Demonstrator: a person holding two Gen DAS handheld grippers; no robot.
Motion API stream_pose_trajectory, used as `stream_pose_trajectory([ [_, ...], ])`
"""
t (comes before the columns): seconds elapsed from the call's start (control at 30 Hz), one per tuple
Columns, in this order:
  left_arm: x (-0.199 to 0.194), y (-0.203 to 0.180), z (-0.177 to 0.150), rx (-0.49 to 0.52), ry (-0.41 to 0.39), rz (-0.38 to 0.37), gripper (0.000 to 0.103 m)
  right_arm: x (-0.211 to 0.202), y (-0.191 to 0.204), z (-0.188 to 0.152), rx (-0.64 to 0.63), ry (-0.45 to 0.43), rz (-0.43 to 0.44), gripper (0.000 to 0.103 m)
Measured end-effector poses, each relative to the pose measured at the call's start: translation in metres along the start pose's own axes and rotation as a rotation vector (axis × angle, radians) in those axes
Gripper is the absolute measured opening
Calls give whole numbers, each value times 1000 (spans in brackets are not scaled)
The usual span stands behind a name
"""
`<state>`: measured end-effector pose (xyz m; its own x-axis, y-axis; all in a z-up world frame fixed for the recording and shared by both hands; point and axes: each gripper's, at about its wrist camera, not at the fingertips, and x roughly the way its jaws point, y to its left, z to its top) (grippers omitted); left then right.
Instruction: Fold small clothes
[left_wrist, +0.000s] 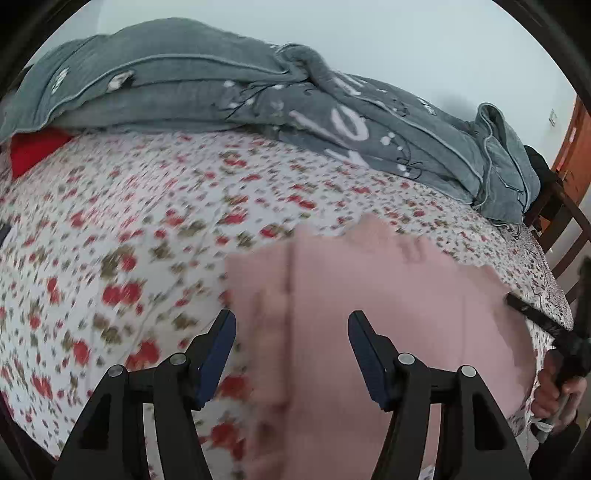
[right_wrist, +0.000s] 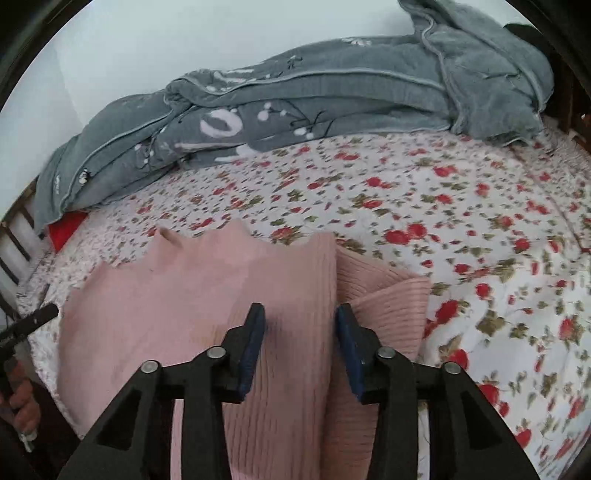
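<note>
Item: pink knit top (right_wrist: 192, 295), limp, ribbed, light; lies flat on the floral bed (right_wrist: 461, 206) (one side folded in). Left gripper (left_wrist: 291, 332) and right gripper (right_wrist: 300, 325): jaws apart, empty. Best pinched at hem corners.

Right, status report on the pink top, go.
Left gripper open, right gripper open, nothing held. Pink top lying on the floral bedspread, one side folded over. Grey quilt bunched well behind, clear of it.
</note>
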<state>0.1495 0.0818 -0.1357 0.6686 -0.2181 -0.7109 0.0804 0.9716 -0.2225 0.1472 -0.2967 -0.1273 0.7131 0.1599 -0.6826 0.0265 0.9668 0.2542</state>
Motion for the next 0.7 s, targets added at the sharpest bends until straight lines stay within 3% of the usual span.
stream_pose_trajectory([
  [0.1,-6,19,-12,-47,-13,-58,65,-28,23,-15,-58,-108,-55,40],
  [0.17,-3,26,-15,-80,5,-92,68,-36,48,-28,-129,-134,-70,40],
  [0.33,24,28,-25,-96,98,-94,68,-26,90,-56,-170,-94,67,40],
  [0.4,29,27,-29,-97,96,-105,72,-12,100,-66,-186,-66,66,40],
  [0.53,32,25,-33,-101,77,-105,74,8,124,-91,-380,-140,-93,41],
  [0.7,37,25,-30,-113,76,-103,75,-5,119,-78,-255,-74,-92,41],
])
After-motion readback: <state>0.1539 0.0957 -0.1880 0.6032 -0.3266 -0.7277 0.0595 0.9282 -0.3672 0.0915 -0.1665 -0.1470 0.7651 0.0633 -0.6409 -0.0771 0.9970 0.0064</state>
